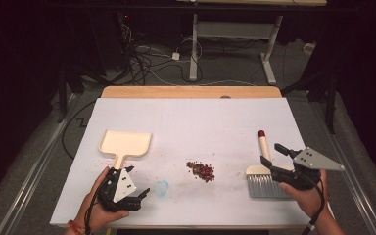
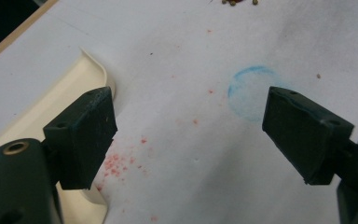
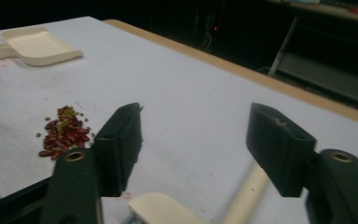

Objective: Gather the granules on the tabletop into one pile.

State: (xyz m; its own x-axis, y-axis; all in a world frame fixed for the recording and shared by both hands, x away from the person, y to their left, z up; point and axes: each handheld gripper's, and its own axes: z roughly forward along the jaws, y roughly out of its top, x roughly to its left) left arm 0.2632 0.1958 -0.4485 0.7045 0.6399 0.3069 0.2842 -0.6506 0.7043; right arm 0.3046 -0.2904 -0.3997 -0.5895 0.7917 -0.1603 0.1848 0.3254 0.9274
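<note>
1. There are two claws, one in each of the person's hands, each with two black, blocky jaws of matte plastic. The left gripper (image 1: pixel 136 182) has its jaws spread wide with nothing between them; its own view shows bare white surface in the gap. The right gripper (image 1: pixel 272 153) is likewise spread wide and grips nothing.

2. One dustpan (image 1: pixel 125 145), cream-coloured, smooth plastic, a shallow square tray with raised walls and a flat handle. It lies just ahead of the left gripper, the handle end running in under that claw's left-hand jaw; in the left gripper view the pan's curved rim (image 2: pixel 98 65) sits right beside that jaw.

3. One hand brush (image 1: pixel 263 172), with a cream handle shaped like a slim rod, a dark red cap at the far tip and a broad fan of grey bristles. It lies directly below the right gripper, the handle passing beneath the gap between the jaws; whether a jaw touches it I cannot tell.

4. One small pile of beans (image 1: pixel 200 170), dark red and glossy with a few greenish grains mixed in, too many to count. It lies between the two claws, nearer the right one.

5. One faint blue ring (image 1: pixel 161 187) drawn on the surface, just to the right of the left gripper, with pink speckles nearby.

6. One table (image 1: pixel 191 117), covered by a flat white matte sheet, with a wooden edge at the far side.
</note>
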